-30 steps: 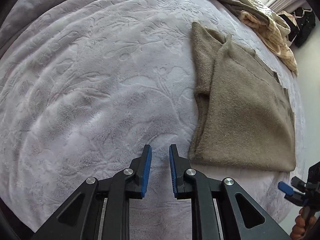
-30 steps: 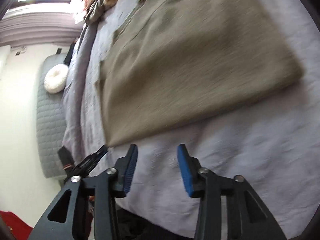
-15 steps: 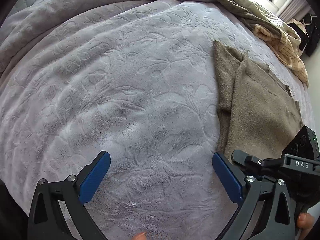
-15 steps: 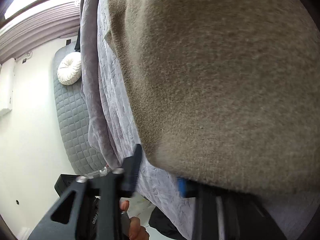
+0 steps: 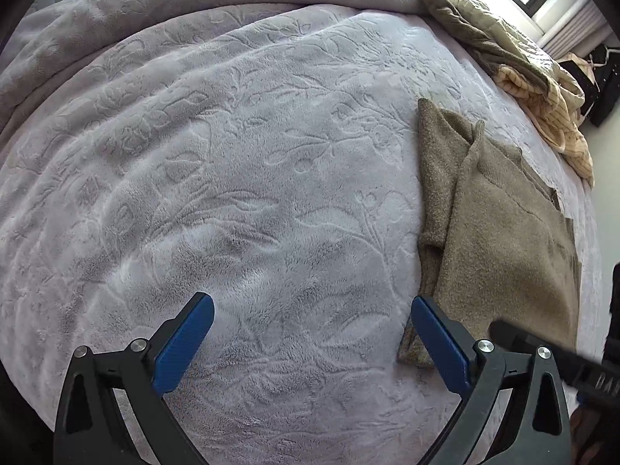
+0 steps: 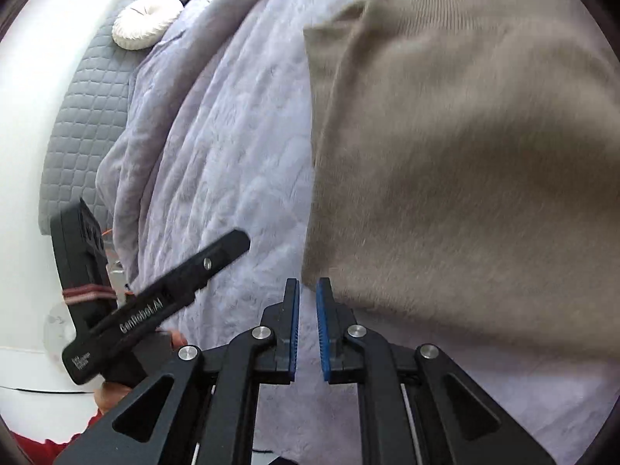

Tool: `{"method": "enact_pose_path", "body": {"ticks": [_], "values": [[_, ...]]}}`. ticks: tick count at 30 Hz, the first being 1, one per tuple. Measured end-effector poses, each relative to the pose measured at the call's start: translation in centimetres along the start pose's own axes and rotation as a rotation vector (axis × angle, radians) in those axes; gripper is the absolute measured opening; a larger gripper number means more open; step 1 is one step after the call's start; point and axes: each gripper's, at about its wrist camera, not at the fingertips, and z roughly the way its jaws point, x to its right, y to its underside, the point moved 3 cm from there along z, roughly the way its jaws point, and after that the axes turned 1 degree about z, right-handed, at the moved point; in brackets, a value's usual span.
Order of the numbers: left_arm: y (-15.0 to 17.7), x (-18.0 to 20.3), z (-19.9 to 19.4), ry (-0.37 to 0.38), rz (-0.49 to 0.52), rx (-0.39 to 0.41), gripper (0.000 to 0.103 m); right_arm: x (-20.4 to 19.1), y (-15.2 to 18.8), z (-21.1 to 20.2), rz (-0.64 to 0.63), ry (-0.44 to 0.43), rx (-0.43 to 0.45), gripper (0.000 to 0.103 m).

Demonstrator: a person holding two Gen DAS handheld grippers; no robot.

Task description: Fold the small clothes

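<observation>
A folded olive-brown knit garment (image 5: 500, 232) lies flat on the grey embossed bed blanket (image 5: 232, 178). My left gripper (image 5: 310, 345) is open wide and empty, low over the blanket just left of the garment's near corner. In the right wrist view the garment (image 6: 465, 147) fills the upper right. My right gripper (image 6: 307, 325) has its jaws nearly closed with a narrow gap and nothing between them, at the garment's near left corner. The left gripper's body (image 6: 155, 306) shows at the left of that view.
A heap of beige and striped clothes (image 5: 523, 62) lies at the blanket's far right, near a window. A grey quilted headboard (image 6: 89, 116) with a round white cushion (image 6: 147, 19) stands beyond the bed. The bed's edge runs just below both grippers.
My left gripper opened wide from nearly closed. My right gripper swept in over the garment, pulled back to its near corner, and its jaws narrowed to a small gap.
</observation>
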Motion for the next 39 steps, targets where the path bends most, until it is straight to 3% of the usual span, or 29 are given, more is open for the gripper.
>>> {"method": "enact_pose_path", "body": {"ticks": [3, 7, 11, 14, 17, 23, 33, 36, 38, 39], "values": [[-0.3, 0.2, 0.2, -0.037, 0.030, 0.006, 0.102, 1.2, -4.4, 0.2, -0.002, 0.053, 0.059, 0.008], [-0.1, 0.0, -0.1, -0.027, 0.056, -0.003, 0.102, 1.3, -8.3, 3.2, -0.056, 0.143, 0.079, 0.008], [0.0, 0.0, -0.1, 0.004, 0.062, -0.037, 0.102, 0.0, -9.5, 6.5, -0.148, 0.202, 0.071, 0.007], [-0.3, 0.0, -0.1, 0.025, 0.049, -0.035, 0.102, -1.7, -8.3, 5.8, -0.271, 0.176, 0.039, 0.008], [-0.8, 0.5, -0.1, -0.013, 0.064, -0.024, 0.102, -2.3, -6.7, 4.7, -0.335, 0.187, 0.014, 0.008], [-0.9, 2.3, 0.3, -0.047, 0.138, -0.032, 0.102, 0.3, -3.2, 0.9, -0.220, 0.135, 0.005, 0.008], [-0.3, 4.1, 1.2, -0.034, 0.131, -0.069, 0.102, 3.8, 2.0, -1.5, -0.028, 0.123, -0.022, 0.009], [-0.3, 4.6, 1.5, -0.035, 0.129, -0.083, 0.102, 4.4, 2.8, -1.7, 0.005, 0.113, -0.019, 0.021], [-0.2, 4.9, 1.8, -0.028, 0.130, -0.097, 0.102, 4.7, 3.1, -1.9, 0.022, 0.101, -0.012, 0.041], [-0.1, 5.1, 1.9, -0.021, 0.127, -0.105, 0.102, 4.7, 3.2, -2.0, 0.030, 0.089, -0.008, 0.044]]}}
